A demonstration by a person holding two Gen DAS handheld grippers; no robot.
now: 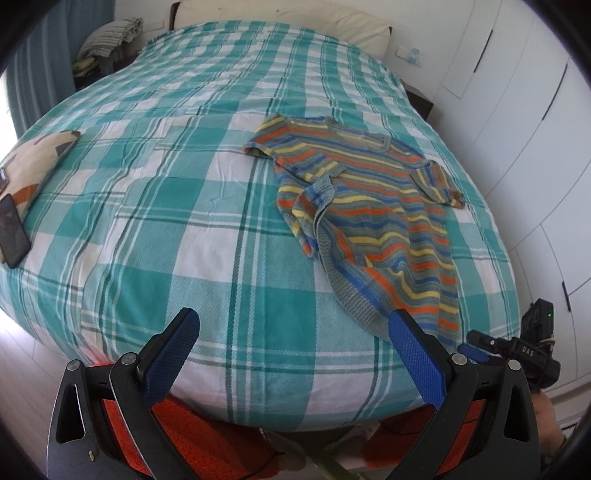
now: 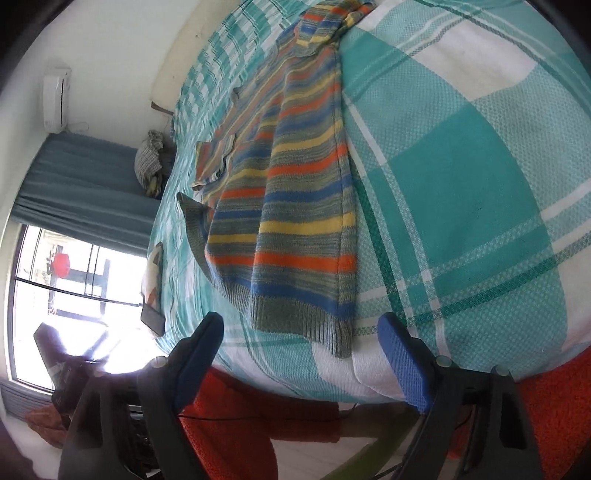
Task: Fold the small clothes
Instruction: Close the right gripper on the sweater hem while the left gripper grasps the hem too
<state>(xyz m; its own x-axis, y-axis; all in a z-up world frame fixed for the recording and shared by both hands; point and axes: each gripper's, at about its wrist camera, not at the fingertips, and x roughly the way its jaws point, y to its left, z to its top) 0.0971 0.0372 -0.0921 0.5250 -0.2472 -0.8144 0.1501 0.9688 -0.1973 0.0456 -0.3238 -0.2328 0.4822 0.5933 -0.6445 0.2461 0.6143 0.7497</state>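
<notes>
A small striped knit sweater (image 1: 373, 206), in orange, yellow, blue and grey, lies spread on the teal checked bed cover (image 1: 192, 206), right of the middle. One sleeve is folded over its body. My left gripper (image 1: 291, 325) is open and empty above the bed's near edge, left of the sweater's hem. My right gripper (image 2: 299, 328) is open and empty, its jaws either side of the hem corner (image 2: 332, 332) without touching it. The right gripper also shows in the left wrist view (image 1: 476, 347), at the bed's near right edge. In the right wrist view the sweater (image 2: 295, 192) runs away from me.
A black phone (image 1: 13, 229) and a patterned cushion (image 1: 40, 162) lie at the bed's left side. A pillow (image 1: 295, 22) is at the head. White wardrobe doors (image 1: 517, 110) stand to the right. An orange rug (image 2: 251, 428) lies below the bed. A window (image 2: 66, 280) is at the left.
</notes>
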